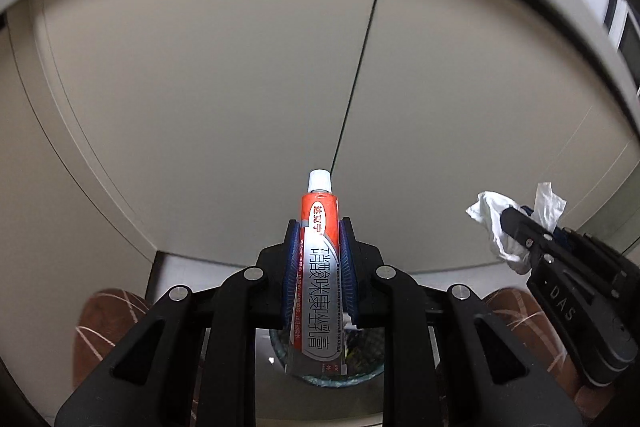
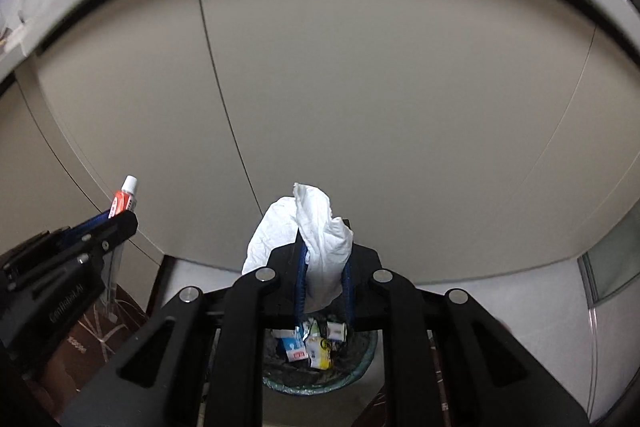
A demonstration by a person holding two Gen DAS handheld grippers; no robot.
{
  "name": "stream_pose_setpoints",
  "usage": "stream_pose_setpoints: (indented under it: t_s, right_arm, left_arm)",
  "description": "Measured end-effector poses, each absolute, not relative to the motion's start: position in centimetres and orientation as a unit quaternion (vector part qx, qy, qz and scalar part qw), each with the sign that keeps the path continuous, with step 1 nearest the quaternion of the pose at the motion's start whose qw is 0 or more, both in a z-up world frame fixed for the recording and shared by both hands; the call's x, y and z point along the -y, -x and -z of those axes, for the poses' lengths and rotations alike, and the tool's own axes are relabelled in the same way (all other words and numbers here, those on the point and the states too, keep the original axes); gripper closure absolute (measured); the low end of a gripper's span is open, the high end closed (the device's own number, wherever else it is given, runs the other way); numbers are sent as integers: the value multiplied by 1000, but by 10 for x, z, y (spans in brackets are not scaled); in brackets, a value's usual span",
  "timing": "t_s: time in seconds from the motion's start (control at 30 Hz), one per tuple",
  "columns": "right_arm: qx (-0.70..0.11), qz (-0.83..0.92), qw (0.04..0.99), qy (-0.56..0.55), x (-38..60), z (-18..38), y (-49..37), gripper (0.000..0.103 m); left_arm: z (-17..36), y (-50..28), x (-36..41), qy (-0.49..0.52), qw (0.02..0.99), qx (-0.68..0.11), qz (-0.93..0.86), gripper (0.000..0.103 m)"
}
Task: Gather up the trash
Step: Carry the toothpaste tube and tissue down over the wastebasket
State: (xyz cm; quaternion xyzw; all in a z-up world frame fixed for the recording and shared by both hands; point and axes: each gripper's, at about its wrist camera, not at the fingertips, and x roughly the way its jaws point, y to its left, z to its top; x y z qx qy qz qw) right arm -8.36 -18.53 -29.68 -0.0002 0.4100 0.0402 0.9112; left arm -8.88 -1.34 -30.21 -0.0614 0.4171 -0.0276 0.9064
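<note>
Grippers angle downward side by side: your left gripper [image 1: 319, 259] clamps the ointment tube [image 1: 319, 267], your right gripper [image 2: 323, 283] pinches the crumpled tissue [image 2: 308, 231], both above the trash bin's rim [image 2: 360, 367], cabinet doors [image 2: 360, 107] close ahead.

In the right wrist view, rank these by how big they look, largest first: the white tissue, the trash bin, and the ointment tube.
1. White tissue, clamped in the right gripper, close to the camera, so its lead is unsure.
2. Trash bin, partly hidden behind the gripper.
3. Ointment tube, only its top shows above the left gripper.
</note>
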Motion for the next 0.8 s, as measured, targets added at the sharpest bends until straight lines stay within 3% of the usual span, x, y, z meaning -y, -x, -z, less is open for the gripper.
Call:
stream_pose_setpoints:
  t_s: [0.33, 0.8]
  right_arm:
    - [-498, -26, 867, 7, 182, 392, 57, 90]
    - [-542, 11, 840, -6, 191, 445, 23, 90]
  left_arm:
    - [387, 66, 24, 69, 871, -486, 25, 84]
    - [470, 34, 26, 78, 831, -550, 34, 84]
